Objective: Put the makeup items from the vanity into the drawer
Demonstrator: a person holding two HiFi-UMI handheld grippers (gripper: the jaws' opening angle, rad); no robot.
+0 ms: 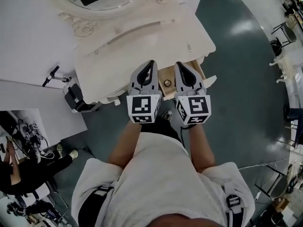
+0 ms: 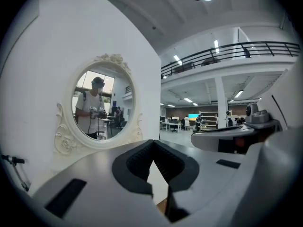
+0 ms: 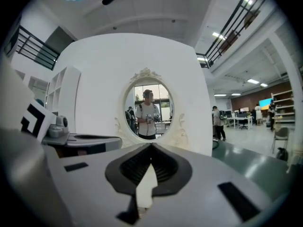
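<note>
Cream-white vanity (image 1: 142, 46) stood directly ahead of both grippers, its oval mirror (image 3: 149, 112) facing them. The left gripper (image 1: 151, 64) and right gripper (image 1: 180, 66) were held side by side, each with jaws closed together on nothing. The open drawer (image 1: 166, 75), wood-toned inside, lay beneath and between their tips. Each marker cube (image 1: 143, 107) bore black-and-white squares.
</note>
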